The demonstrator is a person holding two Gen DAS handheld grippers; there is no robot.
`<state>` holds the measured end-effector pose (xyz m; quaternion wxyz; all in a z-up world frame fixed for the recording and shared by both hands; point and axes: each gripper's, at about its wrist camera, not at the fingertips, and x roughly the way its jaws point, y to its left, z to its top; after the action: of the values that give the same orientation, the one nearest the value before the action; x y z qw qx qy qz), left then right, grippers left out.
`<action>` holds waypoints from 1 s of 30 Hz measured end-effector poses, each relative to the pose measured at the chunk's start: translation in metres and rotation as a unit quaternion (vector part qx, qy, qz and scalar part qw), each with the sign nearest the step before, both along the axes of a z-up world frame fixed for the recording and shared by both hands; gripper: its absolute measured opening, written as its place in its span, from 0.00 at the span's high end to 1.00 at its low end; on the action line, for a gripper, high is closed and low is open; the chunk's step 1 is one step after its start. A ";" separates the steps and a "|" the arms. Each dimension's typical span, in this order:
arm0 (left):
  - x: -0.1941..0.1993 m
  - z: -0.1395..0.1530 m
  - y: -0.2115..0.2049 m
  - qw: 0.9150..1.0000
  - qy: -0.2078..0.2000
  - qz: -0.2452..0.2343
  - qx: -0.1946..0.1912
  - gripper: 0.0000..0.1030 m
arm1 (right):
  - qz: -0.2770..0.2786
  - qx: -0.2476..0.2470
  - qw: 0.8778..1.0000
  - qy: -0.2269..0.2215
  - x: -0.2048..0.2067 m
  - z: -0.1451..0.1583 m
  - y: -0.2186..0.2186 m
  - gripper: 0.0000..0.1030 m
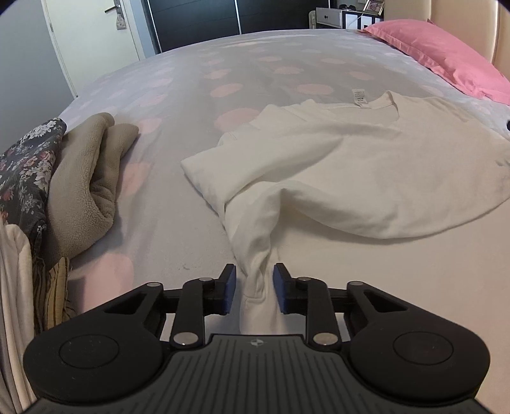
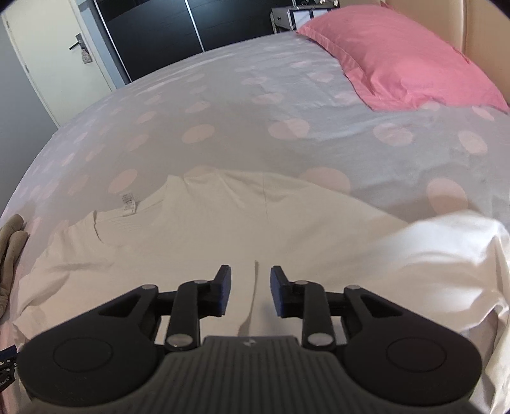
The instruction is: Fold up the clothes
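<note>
A beige fleece (image 1: 86, 188) sits folded at the bed's left edge. My left gripper (image 1: 254, 291) straddles a bunched corner of the white T-shirt (image 1: 366, 172) (pads not quite pressing), while my right gripper (image 2: 250, 291) hovers spread over its spread-out body.

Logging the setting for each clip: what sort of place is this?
A bedroom, most likely in a home. A bed with a spotted cover fills both views, a pink pillow lies at its head, and a door and dark wardrobe stand behind.
</note>
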<state>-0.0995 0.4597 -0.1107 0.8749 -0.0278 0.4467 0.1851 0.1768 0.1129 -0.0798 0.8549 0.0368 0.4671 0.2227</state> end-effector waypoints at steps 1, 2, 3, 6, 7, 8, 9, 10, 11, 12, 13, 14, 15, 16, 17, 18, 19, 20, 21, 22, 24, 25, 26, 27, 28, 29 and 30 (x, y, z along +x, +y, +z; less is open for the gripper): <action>0.000 0.000 0.001 1.000 -0.001 0.002 -0.003 0.83 | -0.002 0.007 1.000 0.020 0.000 -0.007 -0.003 0.68; -0.001 0.000 0.001 1.000 -0.002 0.004 -0.006 0.83 | -0.001 0.016 0.999 0.041 -0.002 -0.014 -0.006 0.68; -0.001 0.001 0.001 1.000 -0.003 0.006 -0.008 0.83 | 0.001 0.023 0.998 0.062 -0.004 -0.021 -0.007 0.67; -0.001 0.002 0.002 1.000 -0.011 0.012 -0.010 0.84 | 0.007 0.028 0.994 0.105 -0.012 -0.038 -0.007 0.66; -0.001 0.003 0.002 1.000 -0.012 0.012 -0.010 0.84 | 0.008 0.028 0.993 0.115 -0.014 -0.043 -0.007 0.66; 0.000 0.002 0.002 1.000 -0.012 0.012 -0.010 0.84 | 0.008 0.028 0.992 0.125 -0.016 -0.048 -0.006 0.66; 0.000 0.001 0.002 1.000 -0.011 0.011 -0.009 0.84 | 0.007 0.029 0.991 0.131 -0.018 -0.052 -0.004 0.67; 0.000 0.000 0.002 1.000 -0.010 0.009 -0.007 0.84 | 0.010 0.029 0.991 0.129 -0.020 -0.053 -0.002 0.68; 0.000 -0.002 0.002 1.000 -0.009 0.007 -0.005 0.84 | 0.014 0.028 0.992 0.122 -0.022 -0.052 0.001 0.82; 0.000 -0.003 0.002 1.000 -0.009 0.005 -0.004 0.84 | 0.019 0.027 0.993 0.116 -0.024 -0.051 0.004 0.92; 0.000 -0.004 0.002 1.000 -0.011 0.003 -0.003 0.84 | 0.019 0.027 0.993 0.111 -0.025 -0.048 0.005 0.92; -0.001 -0.004 0.002 1.000 -0.012 0.002 -0.002 0.84 | 0.016 0.031 0.994 0.105 -0.026 -0.045 0.005 0.93; -0.001 -0.004 0.001 1.000 -0.013 0.001 0.001 0.84 | 0.013 0.037 0.994 0.099 -0.026 -0.040 0.004 0.94; 0.000 -0.004 0.001 1.000 -0.016 0.000 0.003 0.84 | 0.010 0.045 0.995 0.092 -0.026 -0.035 0.002 0.94; 0.000 -0.003 0.000 1.000 -0.019 0.000 0.005 0.84 | 0.005 0.053 0.995 0.086 -0.025 -0.029 0.000 0.94; 0.001 -0.003 -0.001 1.000 -0.020 -0.002 0.006 0.84 | -0.001 0.062 0.995 0.080 -0.024 -0.023 -0.003 0.95; 0.002 -0.003 -0.003 1.000 -0.015 -0.006 0.011 0.84 | -0.007 0.071 0.995 0.074 -0.022 -0.017 -0.006 0.96; 0.004 -0.004 -0.005 1.000 -0.007 -0.008 0.022 0.86 | -0.013 0.079 0.995 0.066 -0.022 -0.011 -0.010 0.97; 0.004 -0.003 -0.006 0.999 -0.003 -0.006 0.031 0.89 | -0.018 0.084 0.995 0.058 -0.021 -0.005 -0.014 0.97; 0.004 -0.001 -0.007 0.999 -0.001 -0.003 0.036 0.97 | -0.024 0.087 0.995 0.051 -0.021 0.001 -0.017 0.97; 0.002 0.006 -0.006 0.999 -0.002 0.006 0.043 0.98 | -0.042 0.082 0.995 0.036 -0.018 0.011 -0.024 0.97; 0.000 0.010 -0.005 0.999 -0.005 0.005 0.041 0.98 | -0.048 0.080 0.995 0.033 -0.017 0.015 -0.028 0.97; -0.001 0.013 -0.004 0.999 -0.005 0.002 0.039 0.98 | -0.050 0.080 0.995 0.036 -0.015 0.017 -0.031 0.97; -0.003 0.015 -0.006 0.999 -0.001 -0.003 0.042 0.98 | -0.051 0.076 0.995 0.040 -0.015 0.017 -0.034 0.97; -0.004 0.016 -0.009 0.999 0.004 -0.011 0.048 0.98 | -0.048 0.067 0.996 0.043 -0.016 0.015 -0.035 0.97; -0.004 0.014 -0.011 0.998 0.010 -0.018 0.052 0.98 | -0.043 0.052 0.997 0.044 -0.019 0.011 -0.035 0.97; -0.004 0.011 -0.012 0.998 0.017 -0.024 0.055 0.98 | -0.036 0.035 0.998 0.045 -0.022 0.005 -0.035 0.97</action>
<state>-0.1030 0.4477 -0.1001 0.8715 0.0336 0.4512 0.1890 0.1549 0.0780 -0.0744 0.8387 0.0939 0.4953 0.2061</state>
